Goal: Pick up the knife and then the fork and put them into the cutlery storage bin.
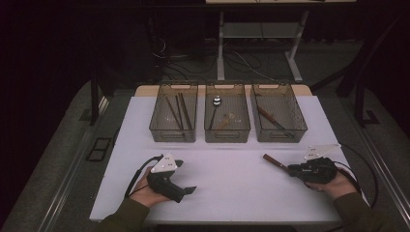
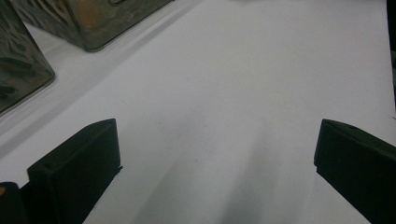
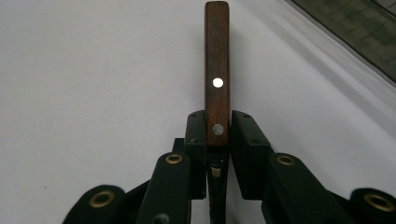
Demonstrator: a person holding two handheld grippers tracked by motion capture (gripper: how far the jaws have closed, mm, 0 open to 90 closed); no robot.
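Observation:
My right gripper [image 1: 291, 169] rests low on the white table [image 1: 232, 193] at the right, held in a person's hand. It is shut on a wooden-handled utensil [image 1: 272, 161] whose handle sticks out toward the upper left. In the right gripper view the pads [image 3: 196, 135] clamp the riveted brown handle [image 3: 217, 60] near its lower rivet; the utensil's working end is hidden behind the jaws. My left gripper [image 1: 185, 177] sits at the lower left of the table, open. Its jaws stand wide apart over bare white table [image 2: 215, 140] with nothing between them.
Three mesh bins line the back of the table: the left bin [image 1: 172, 135] holds thin dark sticks, the middle bin [image 1: 227, 135] a spoon and small utensils, the right bin [image 1: 280, 135] wooden-handled utensils. A desk frame and cables lie on the floor beyond.

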